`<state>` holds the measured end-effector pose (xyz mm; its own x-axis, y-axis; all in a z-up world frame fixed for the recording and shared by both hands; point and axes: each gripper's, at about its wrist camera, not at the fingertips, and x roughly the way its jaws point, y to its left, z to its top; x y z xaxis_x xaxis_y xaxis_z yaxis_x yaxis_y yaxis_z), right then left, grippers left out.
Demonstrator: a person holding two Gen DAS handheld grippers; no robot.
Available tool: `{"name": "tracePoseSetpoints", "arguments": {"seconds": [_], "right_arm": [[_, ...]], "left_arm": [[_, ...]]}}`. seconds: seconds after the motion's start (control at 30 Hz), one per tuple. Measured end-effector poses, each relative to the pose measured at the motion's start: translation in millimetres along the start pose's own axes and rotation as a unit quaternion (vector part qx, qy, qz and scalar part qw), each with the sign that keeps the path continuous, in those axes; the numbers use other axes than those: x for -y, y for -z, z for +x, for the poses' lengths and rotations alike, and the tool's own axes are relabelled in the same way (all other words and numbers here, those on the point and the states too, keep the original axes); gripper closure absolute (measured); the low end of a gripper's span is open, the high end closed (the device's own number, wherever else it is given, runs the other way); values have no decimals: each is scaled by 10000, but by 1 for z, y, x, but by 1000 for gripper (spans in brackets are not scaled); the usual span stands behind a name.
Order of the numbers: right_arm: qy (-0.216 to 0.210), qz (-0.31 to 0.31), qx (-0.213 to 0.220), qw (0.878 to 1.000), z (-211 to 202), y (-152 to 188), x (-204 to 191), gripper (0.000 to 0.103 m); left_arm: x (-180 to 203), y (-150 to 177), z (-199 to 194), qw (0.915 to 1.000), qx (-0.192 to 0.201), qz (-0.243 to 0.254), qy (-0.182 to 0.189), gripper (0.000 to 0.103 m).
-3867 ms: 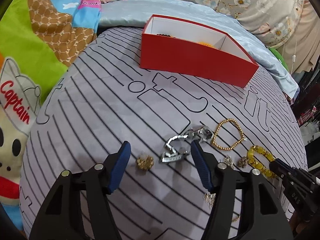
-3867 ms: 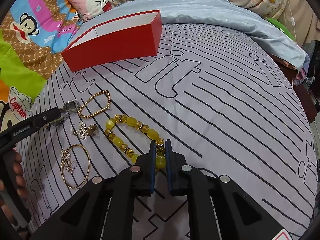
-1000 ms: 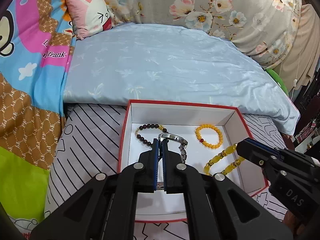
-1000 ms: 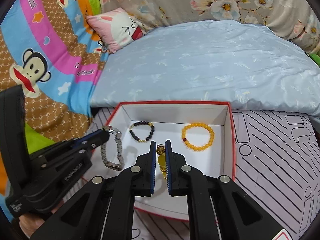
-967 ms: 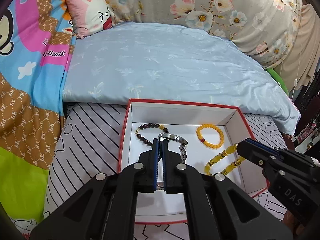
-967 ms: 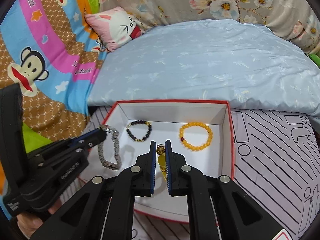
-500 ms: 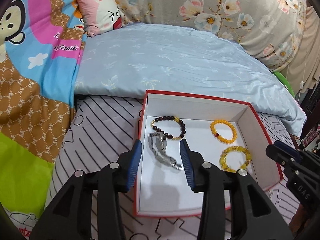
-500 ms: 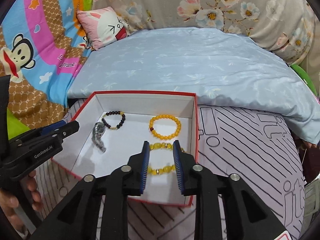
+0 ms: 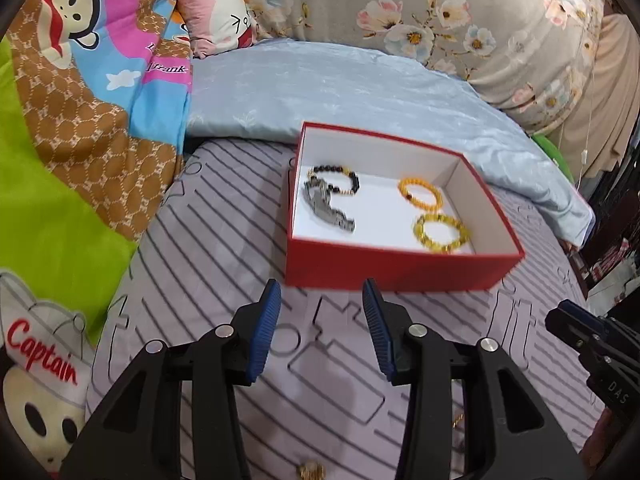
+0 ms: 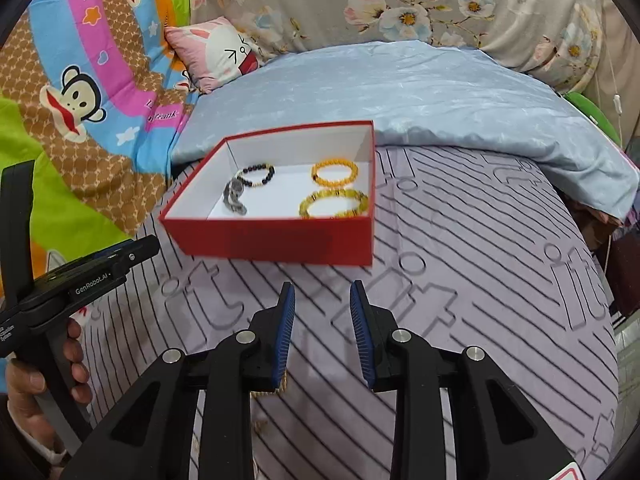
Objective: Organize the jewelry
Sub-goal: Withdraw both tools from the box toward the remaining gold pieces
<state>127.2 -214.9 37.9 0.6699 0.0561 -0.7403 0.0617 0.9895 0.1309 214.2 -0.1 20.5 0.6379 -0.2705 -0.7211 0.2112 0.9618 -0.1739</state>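
A red box with a white inside lies on the striped grey sheet. It holds a silver watch, a dark bead bracelet, an orange bracelet and a yellow bead bracelet. My left gripper hovers short of the box's near wall, its jaws opening with nothing between them. My right gripper is open and empty, also on the near side of the box. A gold chain peeks out under its left finger.
A small gold piece lies on the sheet near me. Behind the box is a light blue quilt, with a pink pillow and a cartoon blanket to the left. The bed drops off at the right.
Both grippers have opened. The left one let go of the watch and the right one the yellow bracelet, leaving both in the box. Both then pulled back towards me over the sheet.
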Motion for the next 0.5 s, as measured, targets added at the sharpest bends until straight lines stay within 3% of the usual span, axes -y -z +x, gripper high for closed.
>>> {"name": "tracePoseSetpoints", "arguments": {"seconds": [0.5], "right_arm": [[-125, 104, -351, 9993, -31, 69, 3, 74]], "left_arm": [[2, 69, -33, 9994, -321, -69, -124, 62]]}}
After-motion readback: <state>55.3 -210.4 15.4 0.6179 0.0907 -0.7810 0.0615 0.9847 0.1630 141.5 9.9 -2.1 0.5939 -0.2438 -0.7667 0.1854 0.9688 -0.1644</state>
